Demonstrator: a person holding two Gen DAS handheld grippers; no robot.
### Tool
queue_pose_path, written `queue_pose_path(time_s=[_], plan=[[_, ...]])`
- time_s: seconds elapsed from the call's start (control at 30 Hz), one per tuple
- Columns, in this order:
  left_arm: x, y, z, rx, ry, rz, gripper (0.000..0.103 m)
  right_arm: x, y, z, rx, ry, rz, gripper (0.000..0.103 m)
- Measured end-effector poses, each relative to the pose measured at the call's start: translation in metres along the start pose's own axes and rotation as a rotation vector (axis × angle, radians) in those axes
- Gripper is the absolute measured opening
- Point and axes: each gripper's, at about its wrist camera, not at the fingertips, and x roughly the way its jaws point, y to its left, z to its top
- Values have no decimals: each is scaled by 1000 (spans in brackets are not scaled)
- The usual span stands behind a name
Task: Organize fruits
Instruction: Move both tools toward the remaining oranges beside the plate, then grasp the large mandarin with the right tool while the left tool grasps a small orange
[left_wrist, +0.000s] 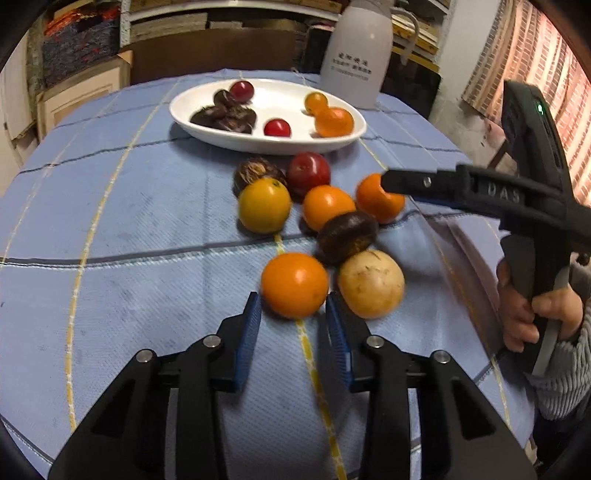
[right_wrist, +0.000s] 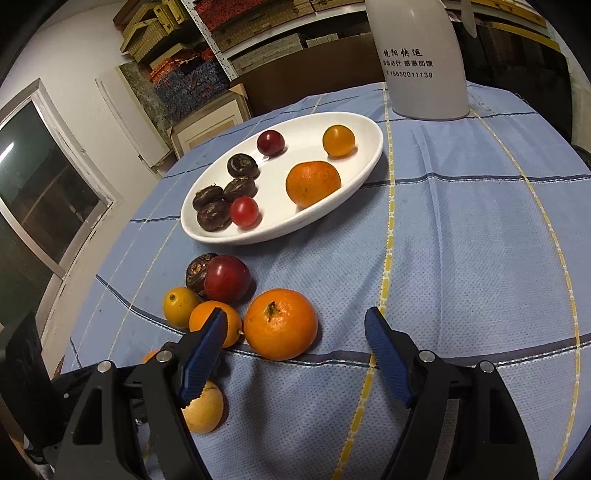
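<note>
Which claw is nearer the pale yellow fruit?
Left. The left claw straddles the orange right beside the pale yellow fruit; the right claw hangs open farther up the pile.

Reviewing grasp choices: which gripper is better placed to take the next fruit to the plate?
Left. The left gripper already brackets the near orange, pads at its sides. The right gripper hangs open with only cloth between its fingers.

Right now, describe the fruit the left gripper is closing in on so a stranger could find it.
Start at the white plate; a cluster of loose fruit lies on the blue cloth nearer the camera. The nearest piece, the orange, is between the left gripper fingers, bright orange beside a pale tan fruit.
</note>
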Motion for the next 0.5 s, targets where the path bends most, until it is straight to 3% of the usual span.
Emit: queue_pose_path(time_s=[0.13, 0.33, 0.5], plan=[[4, -4, 5, 19, -5, 24, 38, 6, 2, -2, -5, 18, 4, 75], [11, -11, 10, 54, -2, 42, 37, 15, 12, -7, -61, 43, -12, 46], [9, -7, 11, 38, -17, 39, 36, 14, 16, -10, -75, 45, -9, 45]])
